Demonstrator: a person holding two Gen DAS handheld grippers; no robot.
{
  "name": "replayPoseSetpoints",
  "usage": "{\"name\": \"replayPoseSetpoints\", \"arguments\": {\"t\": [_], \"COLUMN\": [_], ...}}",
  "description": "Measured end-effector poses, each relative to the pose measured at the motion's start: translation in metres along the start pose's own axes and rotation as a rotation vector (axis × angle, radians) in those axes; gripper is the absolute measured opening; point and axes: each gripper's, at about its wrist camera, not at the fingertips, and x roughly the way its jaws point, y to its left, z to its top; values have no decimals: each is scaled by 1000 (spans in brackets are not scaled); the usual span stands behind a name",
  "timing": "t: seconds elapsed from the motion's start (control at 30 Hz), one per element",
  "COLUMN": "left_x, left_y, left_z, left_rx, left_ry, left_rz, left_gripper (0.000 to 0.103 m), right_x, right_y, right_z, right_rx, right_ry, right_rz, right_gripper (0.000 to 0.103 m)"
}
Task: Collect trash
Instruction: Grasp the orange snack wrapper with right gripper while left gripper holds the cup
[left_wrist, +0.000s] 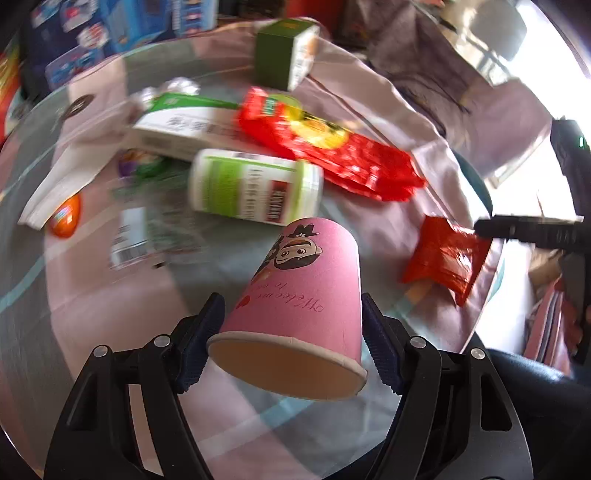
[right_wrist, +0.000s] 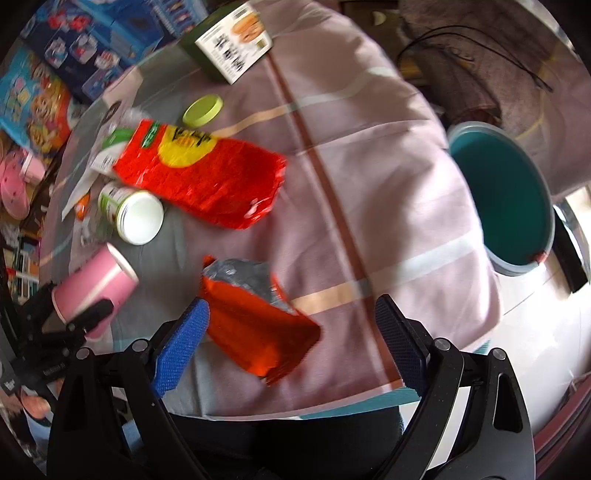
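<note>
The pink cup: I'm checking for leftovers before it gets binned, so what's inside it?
The pink cup lies tipped with its mouth toward the left wrist camera; the visible inner wall looks bare and tan. Its bottom is out of sight.

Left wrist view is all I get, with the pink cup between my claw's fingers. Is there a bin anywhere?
Observer: Yes. The right wrist view shows a teal bucket beyond the cloth, on the far side from your pink cup.
Operator: What is the right claw doing?
Observer: The right claw is open, with the small red wrapper between its fingers, not pinched.
Operator: Anything else I miss?
Observer: A lime-green lid lies loose on the cloth near the green box.
</note>
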Motion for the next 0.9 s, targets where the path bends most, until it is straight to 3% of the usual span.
{"name": "replayPoseSetpoints", "arguments": {"t": [0.2,0.43,0.47,0.6,0.77,0.9], "left_x": [-1,15,18,24,33,25], "left_y": [21,17,16,12,7,0], "left_z": [-5,-9,-10,-11,-12,-9], "left_rx": [-54,-33,-30,-18,2,7], "left_ry": [-8,33,39,61,87,45], "left_rz": [-29,-50,-47,-33,-2,20], "left_gripper": [74,75,75,77,78,70], "right_x": [24,40,39,30,19,3], "right_y": [9,22,26,38,33,25], "right_z": [-7,-14,-15,-15,-9,-6], "right_rx": [7,-3,-22,-89,-72,-47], "right_ry": [67,67,55,5,-32,-90], "right_rz": [12,73,80,77,96,102], "right_gripper": [87,84,70,40,30,25]}}
